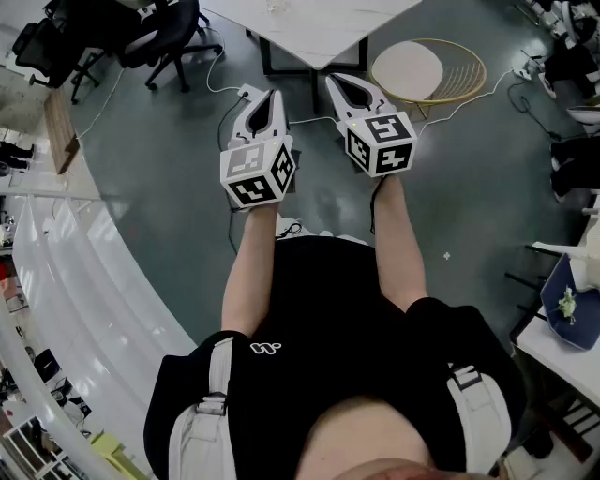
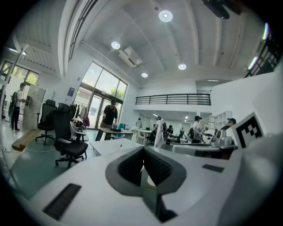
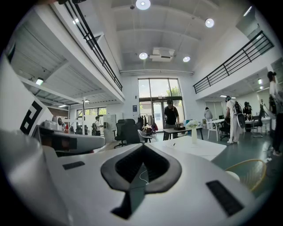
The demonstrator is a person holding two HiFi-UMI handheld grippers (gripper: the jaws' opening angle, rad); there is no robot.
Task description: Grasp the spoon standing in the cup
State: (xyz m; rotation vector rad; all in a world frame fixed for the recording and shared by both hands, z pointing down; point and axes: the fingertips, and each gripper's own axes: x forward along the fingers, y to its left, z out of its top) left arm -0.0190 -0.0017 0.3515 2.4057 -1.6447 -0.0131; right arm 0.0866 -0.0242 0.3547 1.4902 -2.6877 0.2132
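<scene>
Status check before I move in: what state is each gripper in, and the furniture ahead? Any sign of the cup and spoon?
left gripper: shut, nothing between the jaws
right gripper: shut, nothing between the jaws
black office chair: upright, unoccupied
round white side table: upright, top bare
cup, spoon: neither shows in any view

The white plastic left gripper (image 1: 261, 101) and right gripper (image 1: 349, 89) bear cubes (image 1: 258, 173) patterned with black-and-white square markers, and their ribbed pads (image 3: 126, 164) are dark grey. The smooth floor (image 1: 469, 206) is dull grey-green, the rectangular table (image 1: 309, 28) white, and the round stool top (image 1: 406, 70) cream within a gold wire frame (image 1: 464, 75). The person's shirt (image 1: 328, 309) is black, crossed by pale grey straps (image 1: 202, 412).
</scene>
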